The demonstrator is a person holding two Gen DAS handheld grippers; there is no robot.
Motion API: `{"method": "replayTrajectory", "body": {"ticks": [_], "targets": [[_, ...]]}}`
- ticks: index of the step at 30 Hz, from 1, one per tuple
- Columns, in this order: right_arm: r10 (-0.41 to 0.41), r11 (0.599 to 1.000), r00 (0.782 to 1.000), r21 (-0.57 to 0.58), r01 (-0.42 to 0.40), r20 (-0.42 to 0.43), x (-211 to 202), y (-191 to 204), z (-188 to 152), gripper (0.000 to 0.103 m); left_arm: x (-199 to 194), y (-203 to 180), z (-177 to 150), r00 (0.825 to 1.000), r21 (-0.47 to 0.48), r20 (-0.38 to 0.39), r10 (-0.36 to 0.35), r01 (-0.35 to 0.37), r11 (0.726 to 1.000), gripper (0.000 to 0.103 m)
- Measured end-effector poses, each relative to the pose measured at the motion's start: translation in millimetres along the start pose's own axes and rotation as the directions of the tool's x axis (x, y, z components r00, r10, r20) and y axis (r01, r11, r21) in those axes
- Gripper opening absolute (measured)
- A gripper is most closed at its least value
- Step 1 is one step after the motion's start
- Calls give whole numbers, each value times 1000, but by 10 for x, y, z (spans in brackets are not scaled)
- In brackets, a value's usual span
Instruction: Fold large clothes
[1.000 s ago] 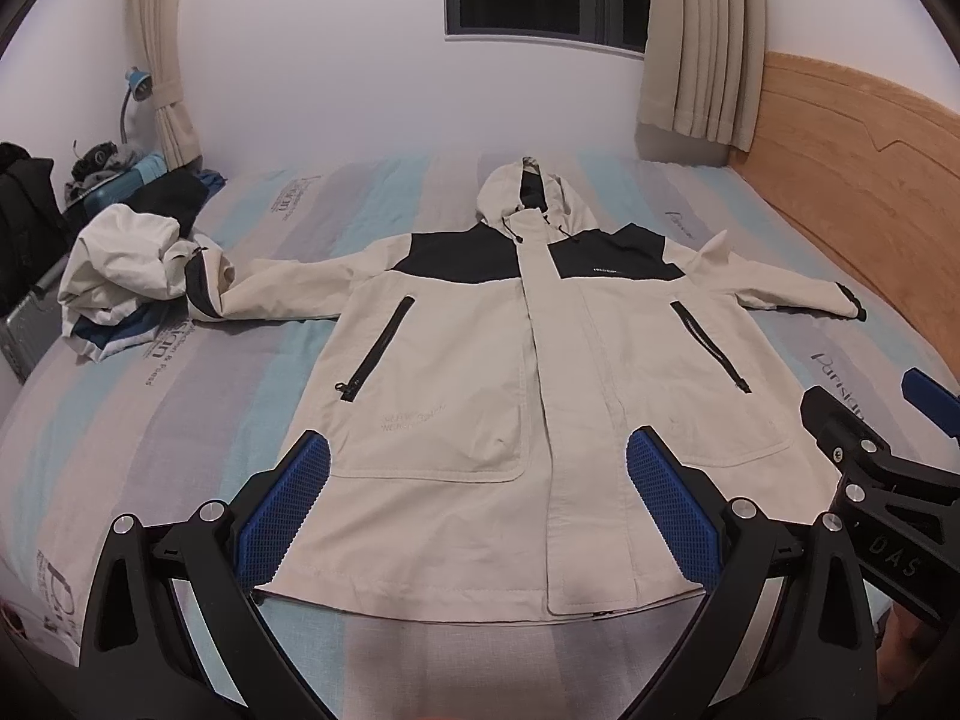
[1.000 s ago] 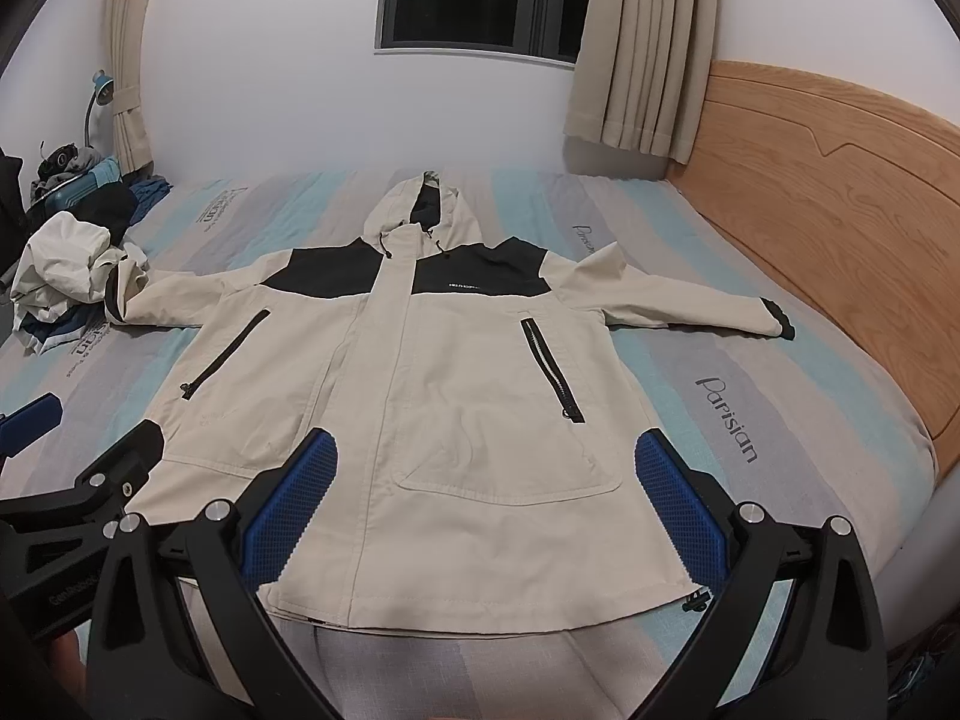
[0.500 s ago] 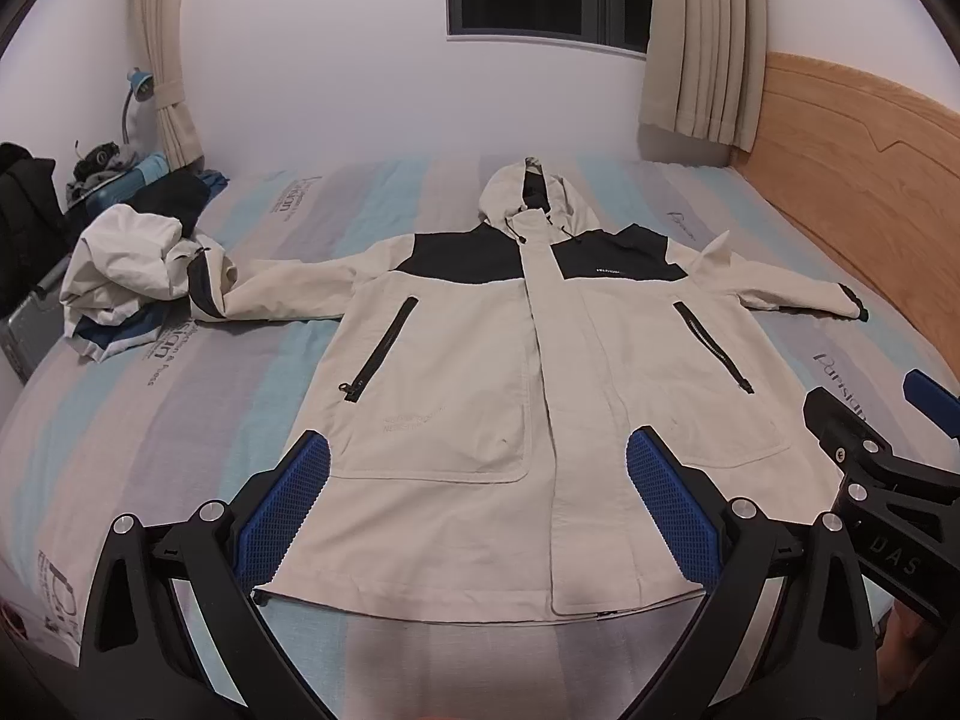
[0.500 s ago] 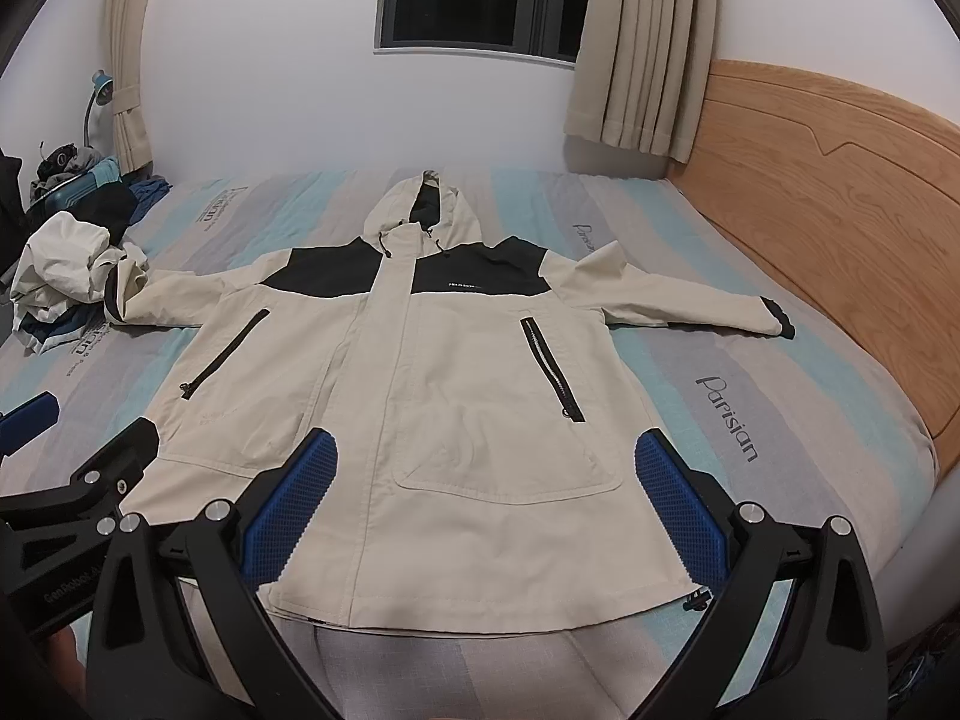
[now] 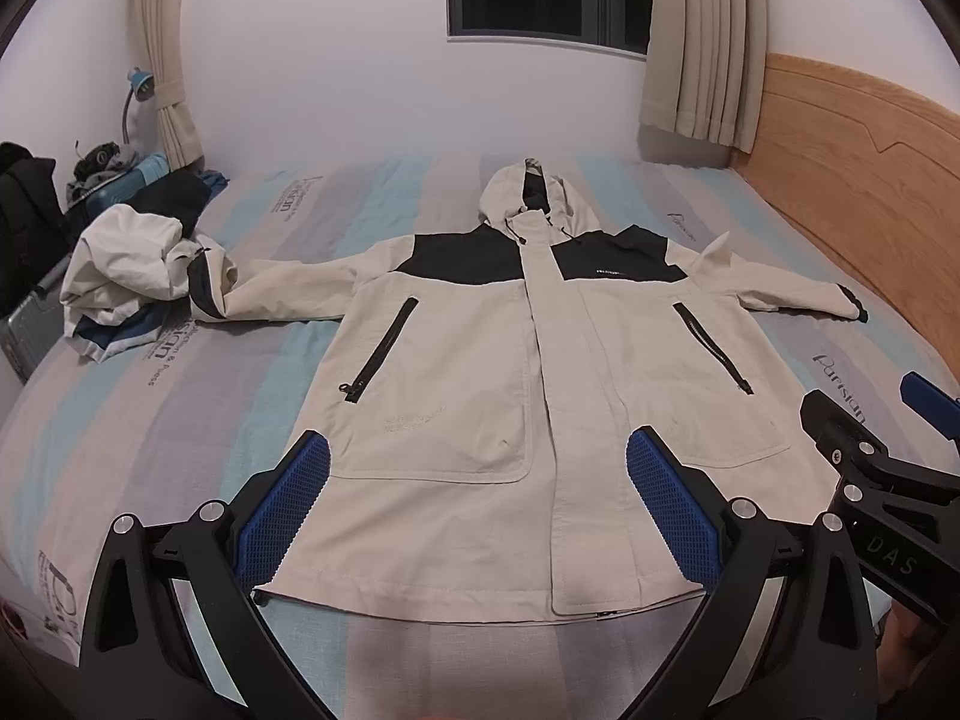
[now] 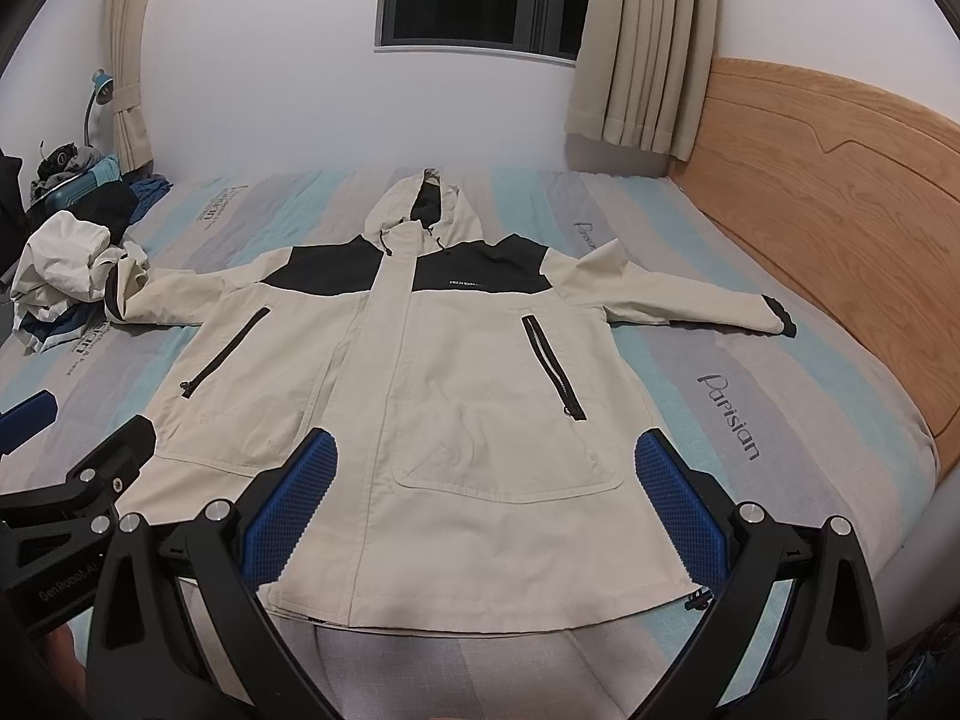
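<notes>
A cream hooded jacket [image 5: 480, 408] with black shoulder panels lies flat and face up on the striped bed [image 5: 180, 420], sleeves spread to both sides, hood toward the far wall. It also shows in the right wrist view [image 6: 456, 396]. My left gripper [image 5: 480, 504] is open and empty, hovering above the jacket's hem. My right gripper [image 6: 486, 498] is open and empty above the hem too. The right gripper shows at the right edge of the left wrist view [image 5: 876, 480]; the left gripper shows at the left edge of the right wrist view [image 6: 72, 498].
A crumpled pile of white and blue clothes [image 5: 126, 276] lies at the bed's left side, touching the jacket's left cuff. A wooden headboard [image 6: 840, 192] runs along the right. Bags and a suitcase [image 5: 30, 228] stand at far left. Curtains and a window are on the far wall.
Both views have barely shifted; the jacket lies as before and both grippers stay open.
</notes>
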State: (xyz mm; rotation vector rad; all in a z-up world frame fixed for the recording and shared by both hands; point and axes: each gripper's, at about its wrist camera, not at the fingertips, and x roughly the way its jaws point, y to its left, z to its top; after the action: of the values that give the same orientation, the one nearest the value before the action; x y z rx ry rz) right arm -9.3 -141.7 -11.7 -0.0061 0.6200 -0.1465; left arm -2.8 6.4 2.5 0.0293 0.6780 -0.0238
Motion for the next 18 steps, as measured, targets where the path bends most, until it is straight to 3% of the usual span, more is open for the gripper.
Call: {"method": "replayTrajectory", "body": {"ticks": [18], "targets": [[0,1000,1000,-1,0,-1,-9,10,-11,96,-1,6,-9,1000,-2,0,1,-1,1000,97]]}}
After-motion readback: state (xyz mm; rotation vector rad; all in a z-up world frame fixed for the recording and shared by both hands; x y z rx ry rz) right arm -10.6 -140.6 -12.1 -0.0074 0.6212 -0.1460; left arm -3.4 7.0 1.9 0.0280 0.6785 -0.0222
